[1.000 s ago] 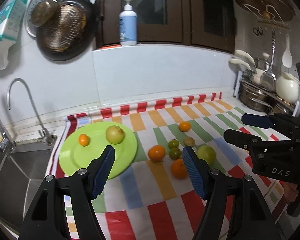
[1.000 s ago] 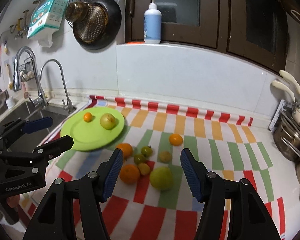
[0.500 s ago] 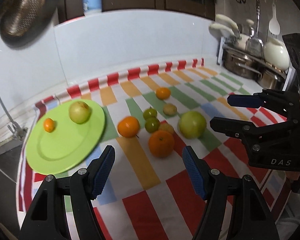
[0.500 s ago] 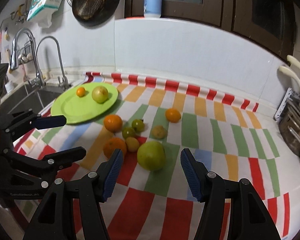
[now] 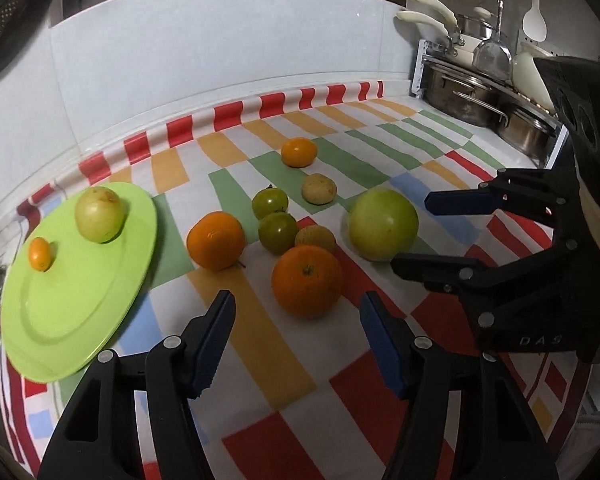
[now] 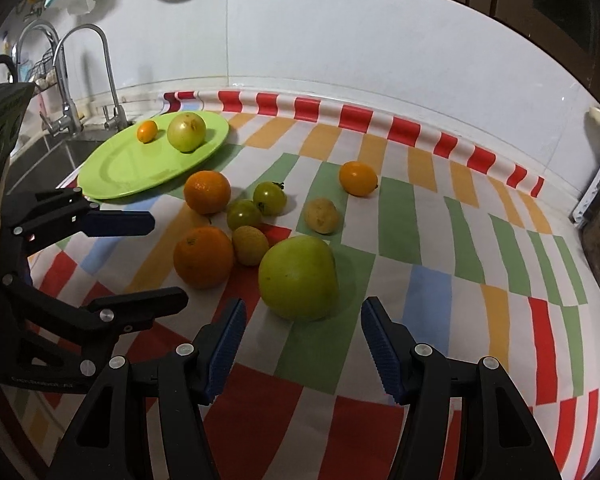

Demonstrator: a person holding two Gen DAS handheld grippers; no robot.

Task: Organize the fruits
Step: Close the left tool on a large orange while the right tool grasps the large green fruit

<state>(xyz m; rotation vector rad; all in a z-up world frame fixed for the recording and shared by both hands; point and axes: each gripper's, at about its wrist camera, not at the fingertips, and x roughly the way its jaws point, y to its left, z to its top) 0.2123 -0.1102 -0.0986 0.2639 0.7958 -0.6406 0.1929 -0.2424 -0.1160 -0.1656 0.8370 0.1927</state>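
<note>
I am lining my left gripper (image 5: 298, 344), jaws closing with nothing between, on the orange (image 5: 306, 280) just ahead; my right gripper (image 6: 302, 344) is gaping before the green fruit (image 6: 298, 278). Both look round, firm, roll-prone: I judge a grip across the widest middle best.

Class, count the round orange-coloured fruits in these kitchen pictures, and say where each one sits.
4. A tiny one lies on the green plate; a medium one beside the plate; the largest before the left gripper; a small one nearest the wall. None seems hidden.
</note>
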